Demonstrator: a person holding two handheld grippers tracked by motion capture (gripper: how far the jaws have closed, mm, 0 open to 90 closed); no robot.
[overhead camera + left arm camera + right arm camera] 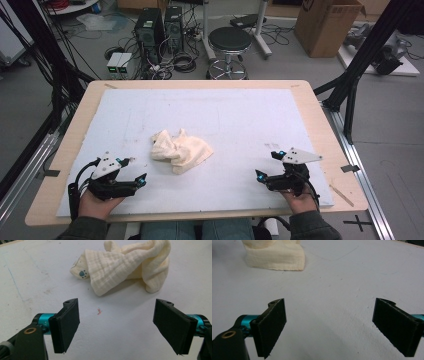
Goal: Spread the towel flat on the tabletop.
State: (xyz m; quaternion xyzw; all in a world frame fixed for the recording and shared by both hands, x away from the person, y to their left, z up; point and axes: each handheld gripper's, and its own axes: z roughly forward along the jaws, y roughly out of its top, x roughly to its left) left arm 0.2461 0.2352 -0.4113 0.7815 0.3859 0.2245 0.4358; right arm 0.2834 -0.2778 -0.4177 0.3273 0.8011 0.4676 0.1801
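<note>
A cream cloth (180, 150) is seen crumpled in a loose heap on the white mat, about midway across it and nearer the person's edge. Its weave is shown as crinkled gauze, gathered into soft folds and ridges. In the left gripper view the cloth (125, 267) is bunched highest at its far side, one flat corner is laid forward on the mat, and a small blue paw print is carried on a turned-up edge

Cream cloth (125, 265) crumpled on white mat (37, 277) — fingers (66, 325) apart, empty.
</note>
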